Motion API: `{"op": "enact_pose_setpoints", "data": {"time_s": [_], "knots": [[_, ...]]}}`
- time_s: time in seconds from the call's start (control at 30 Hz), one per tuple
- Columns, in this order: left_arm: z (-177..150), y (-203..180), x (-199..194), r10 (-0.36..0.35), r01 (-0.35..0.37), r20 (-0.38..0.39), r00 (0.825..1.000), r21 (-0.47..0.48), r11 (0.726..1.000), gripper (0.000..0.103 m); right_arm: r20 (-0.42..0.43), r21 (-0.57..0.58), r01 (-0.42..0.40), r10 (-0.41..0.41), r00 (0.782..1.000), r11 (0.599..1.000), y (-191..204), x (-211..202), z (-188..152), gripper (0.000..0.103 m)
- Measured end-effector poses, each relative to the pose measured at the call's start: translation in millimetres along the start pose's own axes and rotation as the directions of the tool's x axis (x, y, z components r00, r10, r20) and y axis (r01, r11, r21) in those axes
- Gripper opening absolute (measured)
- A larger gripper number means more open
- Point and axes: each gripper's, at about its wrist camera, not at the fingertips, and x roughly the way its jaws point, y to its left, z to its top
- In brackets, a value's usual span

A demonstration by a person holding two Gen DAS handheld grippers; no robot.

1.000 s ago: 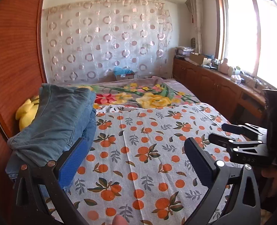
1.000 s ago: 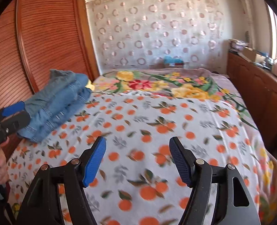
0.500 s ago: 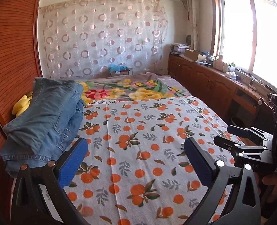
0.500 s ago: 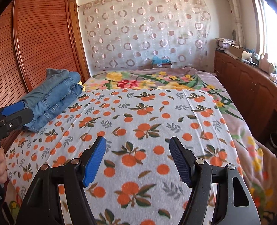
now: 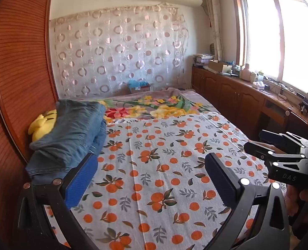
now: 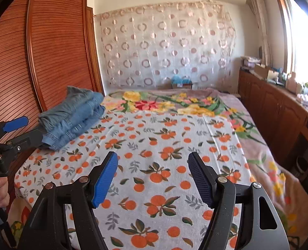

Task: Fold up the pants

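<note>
Sitting folded by the wardrobe, the jeans (image 6: pixel 70 116) look thick, heavy denim. Left gripper (image 5: pixel 152 179) and right gripper (image 6: pixel 153 177) hover wide, empty; pinch the stacked hem edge.

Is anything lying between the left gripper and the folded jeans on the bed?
Nothing visible does. The left gripper hangs open above the orange-print sheet, and the folded jeans lie just beyond its left finger, only bare sheet between.

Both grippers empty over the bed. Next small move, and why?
Probably none beyond pulling both back: the blue denim jeans already lie folded in a stack at the edge of the orange-print sheet, beside the wooden wardrobe. The left gripper and right gripper are open and hold nothing.
</note>
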Motion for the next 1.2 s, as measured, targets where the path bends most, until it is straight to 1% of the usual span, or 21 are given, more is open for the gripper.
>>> {"op": "enact_pose_setpoints", "data": {"time_s": [0.2, 0.37, 0.57, 0.67, 0.77, 0.9, 0.97, 1.2], "knots": [[1.9, 5.1, -25.9, 0.012, -0.012, 0.034, 0.999, -0.006, 1.0, 0.103, 0.036, -0.028, -0.006, 0.007, 0.999, 1.0, 15.2, -21.7, -1.8, 0.072], [4.0, 7.0, -47.7, 0.027, -0.026, 0.078, 0.997, -0.012, 1.0, 0.103, 0.079, -0.037, -0.017, 0.02, 0.997, 0.999, 22.4, -41.4, -3.7, 0.072], [5.9, 9.7, -64.7, 0.055, -0.053, 0.117, 0.992, -0.014, 0.998, 0.103, 0.117, -0.051, 0.029, -0.023, 0.993, 0.998, 26.1, -49.9, -10.6, 0.072], [3.9, 12.4, -68.7, 0.063, -0.062, 0.128, 0.99, -0.016, 0.998, 0.103, 0.117, -0.045, 0.03, -0.024, 0.993, 0.999, 26.2, -51.2, -14.8, 0.072], [-0.1, 15.5, -67.9, 0.073, -0.071, 0.126, 0.989, -0.025, 0.997, 0.103, 0.129, -0.046, 0.053, -0.046, 0.991, 0.998, 26.0, -53.2, -18.9, 0.072], [-5.4, 19.6, -63.8, 0.08, -0.076, 0.107, 0.991, -0.037, 0.996, 0.103, 0.127, -0.028, 0.054, -0.051, 0.991, 0.998, 24.2, -52.0, -20.8, 0.072], [-8.5, 21.2, -61.7, 0.082, -0.078, 0.1, 0.992, -0.041, 0.996, 0.103, 0.138, -0.026, 0.07, -0.065, 0.988, 0.997, 23.4, -58.1, -20.6, 0.072], [-15.3, 19.8, -58.9, 0.08, -0.076, 0.085, 0.993, -0.046, 0.996, 0.103, 0.134, -0.012, 0.067, -0.064, 0.989, 0.998, 21.2, -53.9, -20.5, 0.072]]}}
